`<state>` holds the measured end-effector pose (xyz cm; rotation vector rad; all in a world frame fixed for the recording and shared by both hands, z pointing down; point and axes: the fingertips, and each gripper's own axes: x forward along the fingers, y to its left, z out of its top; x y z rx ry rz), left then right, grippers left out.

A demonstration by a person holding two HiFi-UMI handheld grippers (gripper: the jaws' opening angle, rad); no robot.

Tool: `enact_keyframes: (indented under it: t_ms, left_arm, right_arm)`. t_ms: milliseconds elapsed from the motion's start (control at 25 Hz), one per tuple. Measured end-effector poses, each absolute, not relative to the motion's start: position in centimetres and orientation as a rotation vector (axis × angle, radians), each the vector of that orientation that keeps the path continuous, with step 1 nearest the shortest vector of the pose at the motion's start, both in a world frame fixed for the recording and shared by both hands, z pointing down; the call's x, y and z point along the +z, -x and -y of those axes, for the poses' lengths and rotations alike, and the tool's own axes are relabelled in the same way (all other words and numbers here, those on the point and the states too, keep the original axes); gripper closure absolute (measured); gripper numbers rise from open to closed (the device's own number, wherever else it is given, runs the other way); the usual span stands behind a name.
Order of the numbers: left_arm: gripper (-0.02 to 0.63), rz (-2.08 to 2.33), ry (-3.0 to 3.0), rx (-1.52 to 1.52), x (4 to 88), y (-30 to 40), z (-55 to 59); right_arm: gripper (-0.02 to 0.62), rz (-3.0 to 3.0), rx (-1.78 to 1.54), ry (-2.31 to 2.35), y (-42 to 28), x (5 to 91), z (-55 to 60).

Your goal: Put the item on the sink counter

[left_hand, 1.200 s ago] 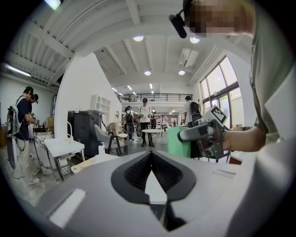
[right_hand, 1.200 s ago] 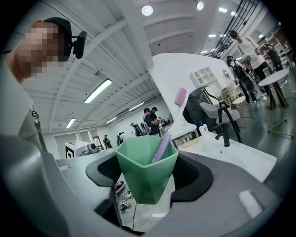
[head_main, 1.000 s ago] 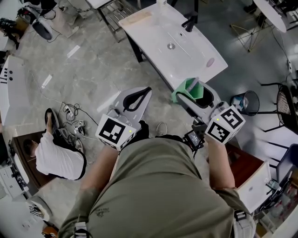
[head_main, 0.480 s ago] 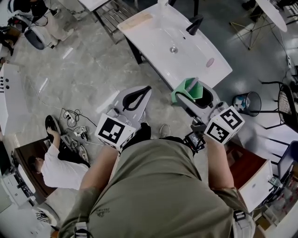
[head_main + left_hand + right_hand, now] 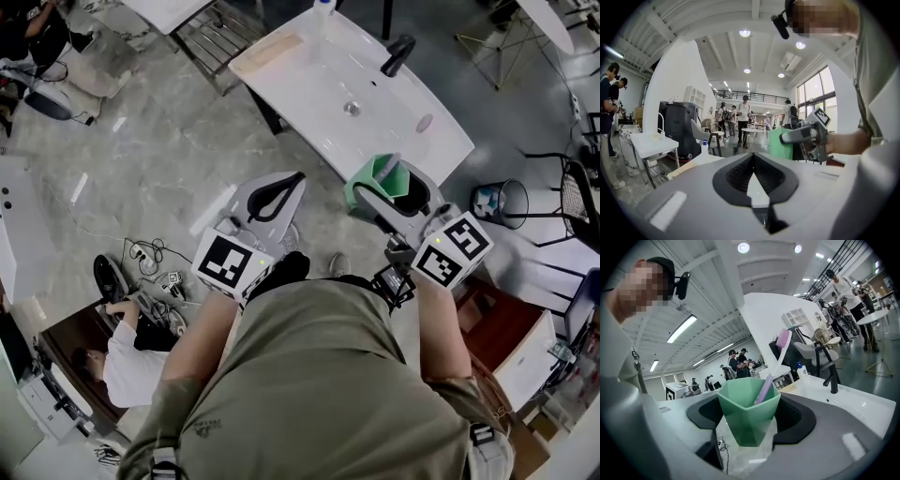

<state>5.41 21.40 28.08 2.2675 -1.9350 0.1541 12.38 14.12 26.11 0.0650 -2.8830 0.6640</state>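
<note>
A green faceted cup point(image 5: 747, 416) with a purple toothbrush point(image 5: 765, 387) standing in it sits between the jaws of my right gripper point(image 5: 750, 420), which is shut on it. In the head view that cup point(image 5: 375, 175) and the right gripper point(image 5: 386, 187) hang in the air just short of the near edge of the white sink counter point(image 5: 309, 84). A black faucet point(image 5: 398, 52) stands at the counter's far side. My left gripper point(image 5: 295, 180) is to the left, over the floor, shut with nothing in it; its tips meet in its own view point(image 5: 753, 157).
A pump bottle point(image 5: 323, 5) and a small pink thing point(image 5: 425, 123) are on the counter. A mesh waste bin point(image 5: 497, 202) stands to the right and a brown cabinet point(image 5: 511, 337) below it. On the floor to the left are a person point(image 5: 127, 361) and cables point(image 5: 150, 272).
The sink counter has slid a little right and the floor downward in the head view. Both grippers keep the same pose, and the cup stays held.
</note>
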Motion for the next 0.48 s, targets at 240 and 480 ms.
enact_keyframes:
  t_ms: [240,480]
  left_arm:
    - [0.6,1.867,-2.302,0.147,29.0,-1.7,-20.2]
    - [0.6,1.818,-2.339,0.137,29.4,2.6,-19.5]
  right_arm:
    - [0.276,2.879,0.663,-0.135,-8.7,26.8,-13.1]
    - [0.276,2.867,0.666,-0.196,-4.5,28.0,-12.7]
